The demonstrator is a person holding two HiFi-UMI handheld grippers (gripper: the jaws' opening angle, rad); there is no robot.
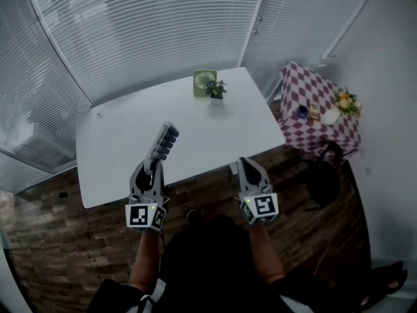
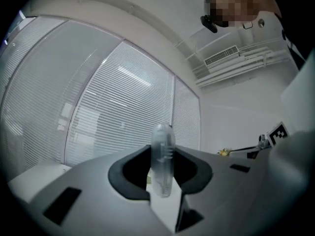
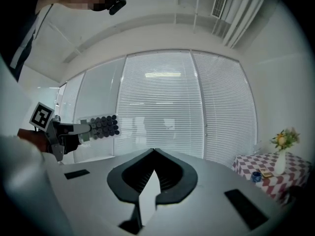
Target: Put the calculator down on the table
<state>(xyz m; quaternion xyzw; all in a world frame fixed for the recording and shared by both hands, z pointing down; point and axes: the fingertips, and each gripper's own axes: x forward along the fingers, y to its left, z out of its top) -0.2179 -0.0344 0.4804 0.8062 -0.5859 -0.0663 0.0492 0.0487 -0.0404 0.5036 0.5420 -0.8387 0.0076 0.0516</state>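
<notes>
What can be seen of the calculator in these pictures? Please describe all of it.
The calculator is a slim slab with a pale, partly see-through casing and rows of dark round keys. The left claw is shut on its near end, pressing both flat faces, so it stands on edge and sticks out level. It hangs above the white table, touching nothing else.

White table (image 1: 215, 135) with fan (image 1: 204, 82), plant (image 1: 215, 90)
</notes>
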